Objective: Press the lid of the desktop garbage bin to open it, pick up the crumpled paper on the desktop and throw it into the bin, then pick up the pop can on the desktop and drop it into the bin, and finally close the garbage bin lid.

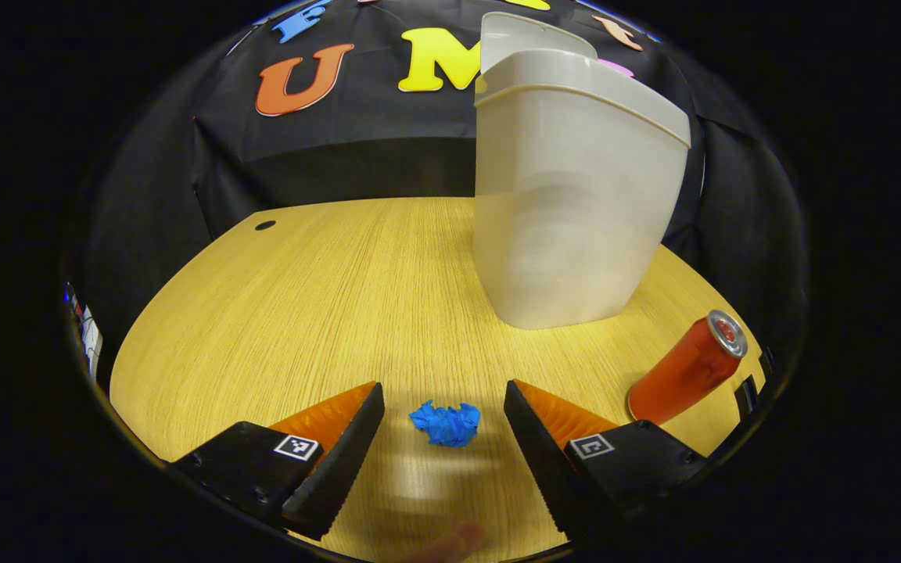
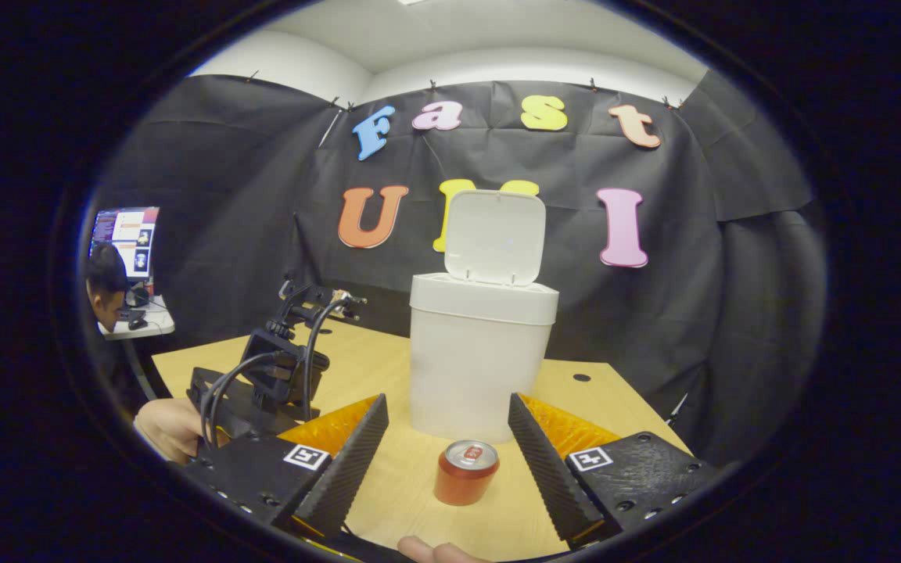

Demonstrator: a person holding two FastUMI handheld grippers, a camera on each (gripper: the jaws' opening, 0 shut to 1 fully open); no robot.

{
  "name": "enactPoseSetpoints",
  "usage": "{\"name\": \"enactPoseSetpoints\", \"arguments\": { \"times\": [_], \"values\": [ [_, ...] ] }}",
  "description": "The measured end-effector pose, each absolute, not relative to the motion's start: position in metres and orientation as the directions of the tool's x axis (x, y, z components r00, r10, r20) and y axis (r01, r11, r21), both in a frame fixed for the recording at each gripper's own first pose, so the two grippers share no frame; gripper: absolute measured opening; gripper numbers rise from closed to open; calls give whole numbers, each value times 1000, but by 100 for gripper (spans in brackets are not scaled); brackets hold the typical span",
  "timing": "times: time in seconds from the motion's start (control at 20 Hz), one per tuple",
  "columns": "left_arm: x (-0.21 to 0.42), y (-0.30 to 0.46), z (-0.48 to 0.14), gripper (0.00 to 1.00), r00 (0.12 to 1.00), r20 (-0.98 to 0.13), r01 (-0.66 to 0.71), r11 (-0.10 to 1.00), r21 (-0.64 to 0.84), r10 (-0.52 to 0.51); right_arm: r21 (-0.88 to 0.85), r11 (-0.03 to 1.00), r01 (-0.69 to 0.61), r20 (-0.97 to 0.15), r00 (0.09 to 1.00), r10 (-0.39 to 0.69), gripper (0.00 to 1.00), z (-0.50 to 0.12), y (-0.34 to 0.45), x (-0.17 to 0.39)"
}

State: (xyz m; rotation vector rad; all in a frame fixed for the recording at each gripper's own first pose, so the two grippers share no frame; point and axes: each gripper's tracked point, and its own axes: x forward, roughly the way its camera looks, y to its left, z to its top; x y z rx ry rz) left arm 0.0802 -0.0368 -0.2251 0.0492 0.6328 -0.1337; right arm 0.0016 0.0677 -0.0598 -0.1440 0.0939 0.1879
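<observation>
With bin lid up, we hover left claw, fingers spread, around crumpled paper lying on surface dead ahead between tips; right claw gapes toward upright can.

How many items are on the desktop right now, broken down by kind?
Garbage bin, lid up: 1
Crumpled paper, blue: 1
Pop can, red, upright: 1
Total: 3
</observation>
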Motion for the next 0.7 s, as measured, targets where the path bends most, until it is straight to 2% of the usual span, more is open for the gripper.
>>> {"name": "enactPoseSetpoints", "arguments": {
  "times": [0.15,0.25,0.4,0.55,0.65,0.7],
  "values": [
    [82,-29,-245,100,772,-631,145,988,57,-77,-120,972,-202,-83,978,193,95,-83,68,-8],
    [87,-35,-246,96,777,-622,158,987,42,-98,-111,972,-207,-93,976,197,98,-107,67,-10],
    [91,-38,-244,83,784,-610,171,985,28,-119,-86,977,-194,-163,970,178,95,-148,59,-9],
    [93,-35,-244,78,791,-602,174,983,56,-105,-59,980,-191,-253,952,170,95,-179,56,-1],
    [94,-33,-244,76,797,-594,188,980,70,-110,-55,982,-179,-270,950,158,99,-187,52,5],
    [95,-34,-244,69,795,-595,193,979,62,-118,-55,985,-164,-274,951,143,95,-189,48,8]
  ]
}}
